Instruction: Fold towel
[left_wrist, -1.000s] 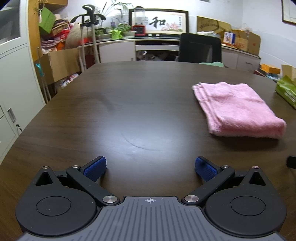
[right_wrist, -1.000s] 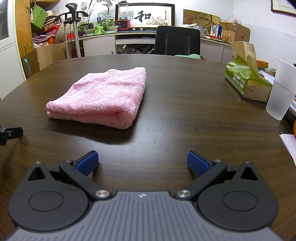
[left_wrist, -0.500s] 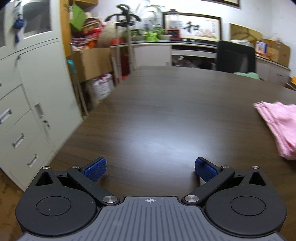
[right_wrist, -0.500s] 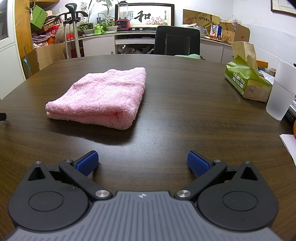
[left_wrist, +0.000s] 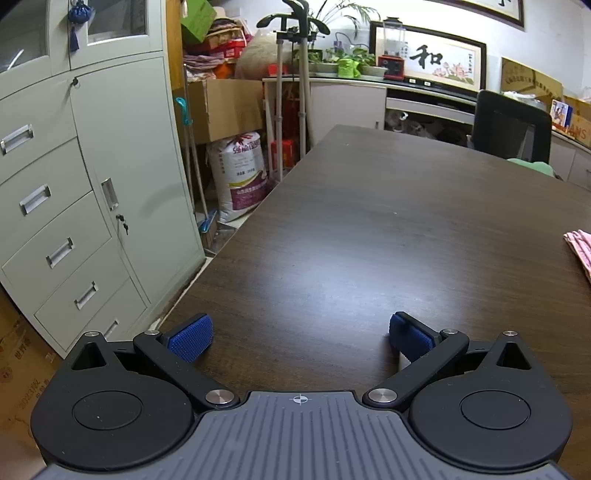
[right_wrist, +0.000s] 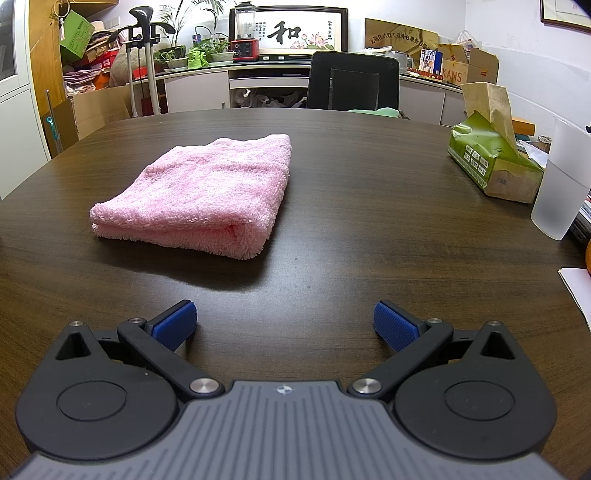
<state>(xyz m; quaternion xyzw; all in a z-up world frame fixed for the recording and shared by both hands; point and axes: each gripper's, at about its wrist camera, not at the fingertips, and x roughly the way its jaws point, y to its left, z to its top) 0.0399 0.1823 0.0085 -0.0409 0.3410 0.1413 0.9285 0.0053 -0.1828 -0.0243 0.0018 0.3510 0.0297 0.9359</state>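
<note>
A pink towel (right_wrist: 207, 192) lies folded into a thick rectangle on the dark wooden table (right_wrist: 369, 206), ahead and left of my right gripper (right_wrist: 284, 325). That gripper is open, low over the table's near part, with nothing between its blue pads. In the left wrist view only a corner of the towel (left_wrist: 580, 247) shows at the far right edge. My left gripper (left_wrist: 301, 338) is open and holds nothing, near the table's left edge (left_wrist: 229, 251), well away from the towel.
A green tissue pack (right_wrist: 491, 162) and a frosted plastic cup (right_wrist: 561, 181) stand at the table's right side, with white paper (right_wrist: 576, 288) nearer. A black chair (right_wrist: 352, 79) stands at the far end. Grey cabinets (left_wrist: 74, 184) and a sack (left_wrist: 240, 173) are left of the table.
My left gripper has swung left, so the towel slid almost out of its view and the cabinets came in. The right gripper has stayed still and open.
</note>
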